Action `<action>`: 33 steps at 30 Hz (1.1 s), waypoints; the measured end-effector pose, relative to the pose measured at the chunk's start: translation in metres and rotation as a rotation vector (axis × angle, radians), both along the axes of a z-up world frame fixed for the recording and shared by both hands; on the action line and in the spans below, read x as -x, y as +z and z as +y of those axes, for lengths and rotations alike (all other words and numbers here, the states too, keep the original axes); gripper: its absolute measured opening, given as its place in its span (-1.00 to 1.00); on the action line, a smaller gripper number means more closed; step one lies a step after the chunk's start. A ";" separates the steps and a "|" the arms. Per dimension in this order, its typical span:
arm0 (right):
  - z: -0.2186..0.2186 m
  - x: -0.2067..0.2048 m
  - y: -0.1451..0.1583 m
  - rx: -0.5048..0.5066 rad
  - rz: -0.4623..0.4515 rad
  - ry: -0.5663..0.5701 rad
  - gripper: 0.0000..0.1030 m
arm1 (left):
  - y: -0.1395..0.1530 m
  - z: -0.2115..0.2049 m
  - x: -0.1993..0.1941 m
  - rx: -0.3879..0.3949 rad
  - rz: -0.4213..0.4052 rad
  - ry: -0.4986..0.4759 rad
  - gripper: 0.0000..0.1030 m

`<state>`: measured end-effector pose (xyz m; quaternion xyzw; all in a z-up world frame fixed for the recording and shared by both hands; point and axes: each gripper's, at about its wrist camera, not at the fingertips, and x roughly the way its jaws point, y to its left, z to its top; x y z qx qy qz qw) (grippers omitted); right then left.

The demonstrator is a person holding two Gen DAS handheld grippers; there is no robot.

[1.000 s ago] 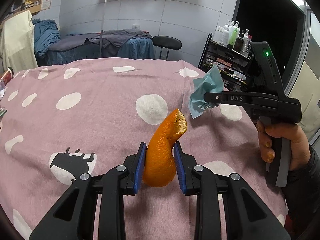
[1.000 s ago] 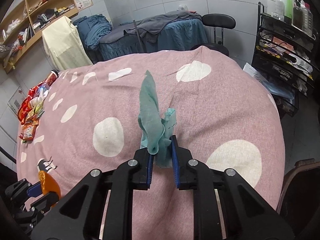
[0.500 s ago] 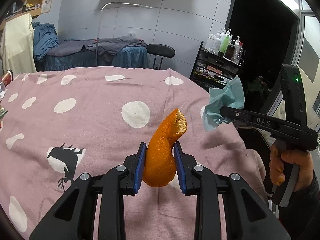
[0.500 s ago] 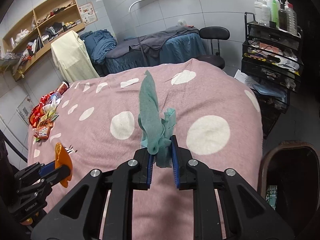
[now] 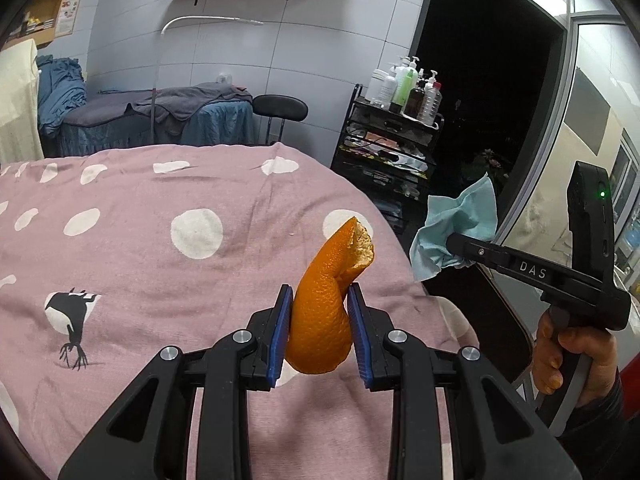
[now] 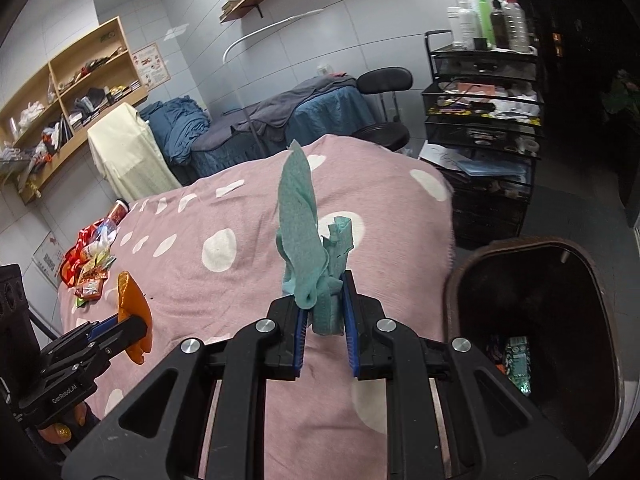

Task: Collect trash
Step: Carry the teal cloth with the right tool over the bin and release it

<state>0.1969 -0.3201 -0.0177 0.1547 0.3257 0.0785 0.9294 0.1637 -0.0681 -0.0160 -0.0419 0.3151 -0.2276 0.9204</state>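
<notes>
My left gripper point(image 5: 320, 332) pinches the orange peel point(image 5: 326, 300) upright between narrow pads, lifted clear of the pink spotted bedspread point(image 5: 140, 256) so nothing drags. My right gripper point(image 6: 324, 320) clamps the crumpled teal tissue point(image 6: 308, 256), carried near the bed's right edge because the dark bin point(image 6: 560, 264) sits just beside it, lower right.

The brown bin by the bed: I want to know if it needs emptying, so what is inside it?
Inside the brown bin a few crumpled wrappers lie at the bottom, one green. Most of the inside is in dark shadow, and the gripper frame covers the near-left corner.
</notes>
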 end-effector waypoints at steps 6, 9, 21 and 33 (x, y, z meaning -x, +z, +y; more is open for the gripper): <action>-0.030 0.028 -0.005 -0.003 -0.004 -0.088 -0.66 | 0.000 -0.022 0.008 0.009 -0.001 -0.057 -0.44; -0.045 0.038 -0.009 -0.003 0.003 -0.132 -0.66 | 0.001 -0.031 0.012 0.012 -0.002 -0.080 -0.44; -0.093 0.053 -0.039 0.053 0.088 -0.298 -0.66 | -0.001 -0.060 0.026 0.014 0.003 -0.146 -0.44; -0.114 0.028 -0.082 0.106 0.261 -0.333 -0.42 | -0.004 -0.069 0.035 0.014 0.012 -0.162 -0.44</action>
